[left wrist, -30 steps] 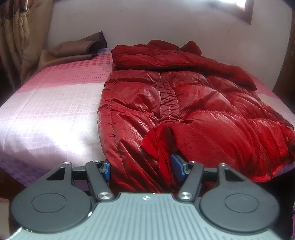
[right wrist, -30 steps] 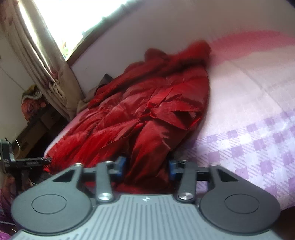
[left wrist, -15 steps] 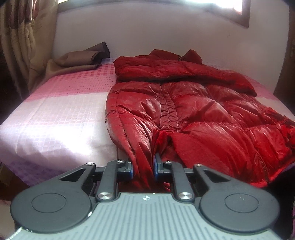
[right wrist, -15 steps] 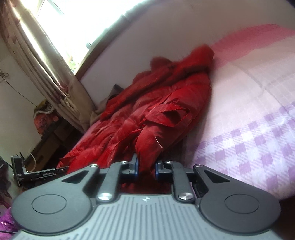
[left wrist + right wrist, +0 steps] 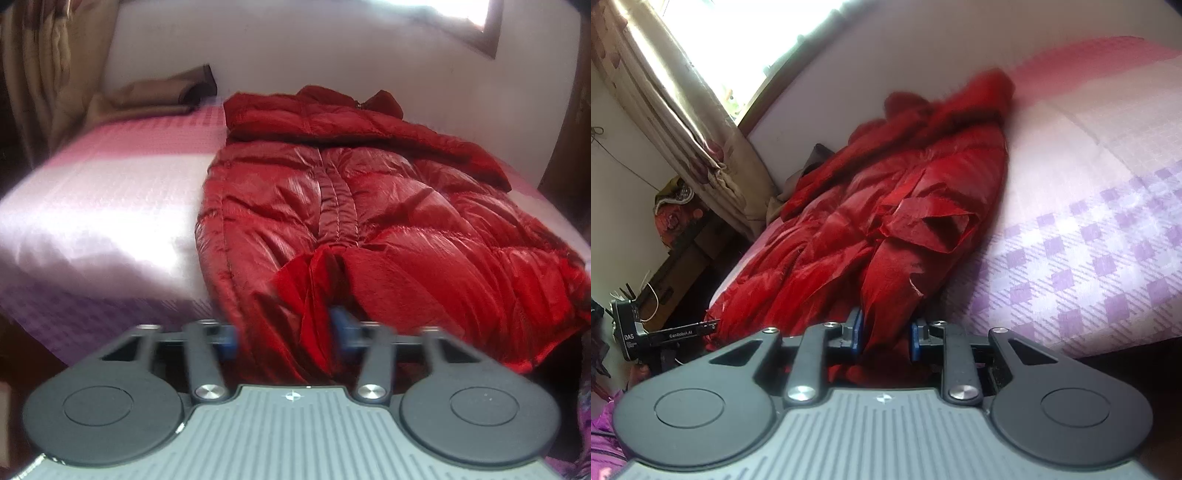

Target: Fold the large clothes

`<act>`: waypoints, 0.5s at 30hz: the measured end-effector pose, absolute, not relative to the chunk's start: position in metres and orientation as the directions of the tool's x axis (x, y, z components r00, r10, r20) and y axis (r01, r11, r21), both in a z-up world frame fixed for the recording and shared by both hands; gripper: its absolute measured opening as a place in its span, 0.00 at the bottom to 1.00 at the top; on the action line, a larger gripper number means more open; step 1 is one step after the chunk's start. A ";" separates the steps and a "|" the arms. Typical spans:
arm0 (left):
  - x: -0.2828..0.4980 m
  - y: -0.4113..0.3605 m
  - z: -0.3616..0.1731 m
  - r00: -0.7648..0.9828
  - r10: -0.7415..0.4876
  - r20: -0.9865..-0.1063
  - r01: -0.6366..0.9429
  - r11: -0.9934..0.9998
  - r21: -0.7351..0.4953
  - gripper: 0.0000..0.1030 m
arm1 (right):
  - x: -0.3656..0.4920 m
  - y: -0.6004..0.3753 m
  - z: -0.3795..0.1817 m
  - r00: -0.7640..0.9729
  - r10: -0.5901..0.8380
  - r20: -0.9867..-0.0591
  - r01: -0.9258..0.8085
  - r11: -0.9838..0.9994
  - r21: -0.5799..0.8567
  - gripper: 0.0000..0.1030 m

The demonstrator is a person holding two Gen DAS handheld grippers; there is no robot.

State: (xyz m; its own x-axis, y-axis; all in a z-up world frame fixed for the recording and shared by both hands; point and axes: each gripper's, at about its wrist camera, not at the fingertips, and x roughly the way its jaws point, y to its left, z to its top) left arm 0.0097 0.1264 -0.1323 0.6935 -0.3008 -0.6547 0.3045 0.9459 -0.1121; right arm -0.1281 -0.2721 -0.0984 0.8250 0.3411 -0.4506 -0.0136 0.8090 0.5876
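A long red puffer coat (image 5: 369, 206) lies lengthwise on the pink bed (image 5: 103, 206), collar at the far wall, hem hanging over the near edge. My left gripper (image 5: 286, 338) is open, its blue pads either side of the hem's left part. In the right wrist view the coat (image 5: 886, 221) shows from the other corner. My right gripper (image 5: 886, 334) is open, jaws a moderate gap apart, with a fold of the hem lying between the pads. The left gripper (image 5: 665, 334) shows at the far left of that view.
A brown garment (image 5: 159, 96) lies at the bed's far left corner by the white wall. Curtains (image 5: 676, 96) hang under a bright window. Dark furniture with clutter (image 5: 676, 221) stands beside the bed. The checked sheet (image 5: 1089, 240) spreads to the right of the coat.
Half a second ago both grippers were shut on the coat's hem. Now both have opened and the hem has dropped back between their pads.
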 end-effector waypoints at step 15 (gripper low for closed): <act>-0.022 0.155 -0.043 0.781 -0.400 -0.479 0.266 0.908 -0.324 0.14 | -0.182 -0.282 -0.045 0.876 0.443 -0.190 -0.154 0.630 0.761 0.12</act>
State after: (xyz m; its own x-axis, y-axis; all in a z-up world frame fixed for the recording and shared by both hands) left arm -0.0219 0.1547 -0.0427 0.7811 -0.4001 -0.4794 0.2659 0.9078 -0.3243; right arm -0.1817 -0.2819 -0.0446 0.8760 0.4434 -0.1897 -0.1541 0.6301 0.7610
